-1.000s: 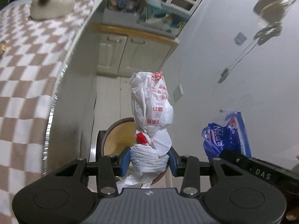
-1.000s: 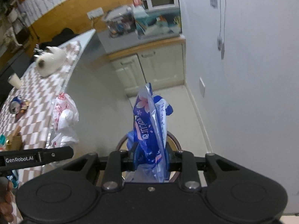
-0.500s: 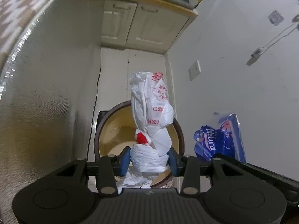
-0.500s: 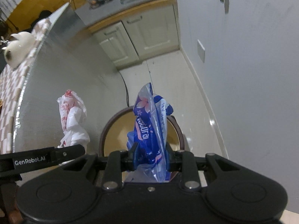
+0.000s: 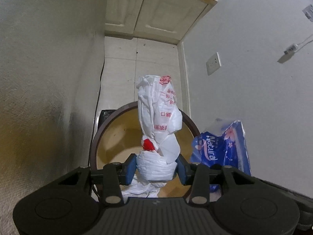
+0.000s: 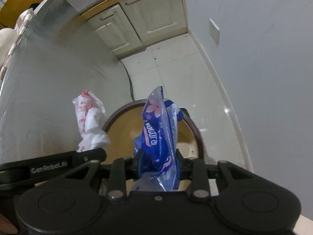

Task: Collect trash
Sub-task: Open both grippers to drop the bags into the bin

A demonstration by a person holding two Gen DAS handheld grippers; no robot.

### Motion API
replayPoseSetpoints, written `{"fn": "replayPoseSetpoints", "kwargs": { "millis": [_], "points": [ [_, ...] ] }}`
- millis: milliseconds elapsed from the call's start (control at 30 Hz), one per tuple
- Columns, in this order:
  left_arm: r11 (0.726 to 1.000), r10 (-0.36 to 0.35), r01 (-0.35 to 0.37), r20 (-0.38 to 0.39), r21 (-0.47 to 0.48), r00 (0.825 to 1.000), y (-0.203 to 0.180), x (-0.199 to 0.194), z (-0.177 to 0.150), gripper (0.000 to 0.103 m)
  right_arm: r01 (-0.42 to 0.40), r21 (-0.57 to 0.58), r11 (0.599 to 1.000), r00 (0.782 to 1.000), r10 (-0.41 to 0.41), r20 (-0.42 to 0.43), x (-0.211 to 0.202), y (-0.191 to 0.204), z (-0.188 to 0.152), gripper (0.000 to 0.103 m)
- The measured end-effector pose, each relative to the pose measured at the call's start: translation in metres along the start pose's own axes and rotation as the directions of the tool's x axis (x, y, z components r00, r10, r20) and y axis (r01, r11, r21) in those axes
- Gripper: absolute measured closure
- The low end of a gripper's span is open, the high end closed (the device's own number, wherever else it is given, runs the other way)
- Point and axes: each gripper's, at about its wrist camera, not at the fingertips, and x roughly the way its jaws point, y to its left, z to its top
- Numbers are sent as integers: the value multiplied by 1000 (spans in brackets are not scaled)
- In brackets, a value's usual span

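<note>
Both fisheye views sit just behind their own fingers and look steeply down a narrow floor passage toward far cream cabinet doors (image 5: 156,13). The left wrist view faces the round bin (image 5: 97,137) from close above, with the white wall on its right. The right wrist view, beside it, shares the bin (image 6: 197,135), the cabinets (image 6: 140,19) and the wall socket (image 6: 214,31).

Two grippers: the left gripper (image 5: 156,168) and the right gripper (image 6: 158,163). Two pieces of trash: one white plastic bag (image 5: 158,117) at twelve o'clock, one blue wrapper (image 5: 221,148) at three o'clock. One round bin (image 5: 117,135). Two cabinet doors (image 5: 148,9). One wall socket (image 5: 213,63).
</note>
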Motion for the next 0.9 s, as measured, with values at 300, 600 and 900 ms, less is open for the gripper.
{"fn": "replayPoseSetpoints", "kwargs": {
  "millis": [300,600,900],
  "points": [
    [998,59,-59,-50,0,997,17,16,-2,24,-16,16,1000,999,17,-29,18,-10,-8,55],
    [995,98,-96,-81,30,992,22,21,-12,21,9,-34,999,998,-11,-59,25,-14,-17,54],
    [992,123,-119,-74,46,990,29,17,-21,4,12,-99,995,998,-18,-60,17,-13,-19,34]
  ]
}}
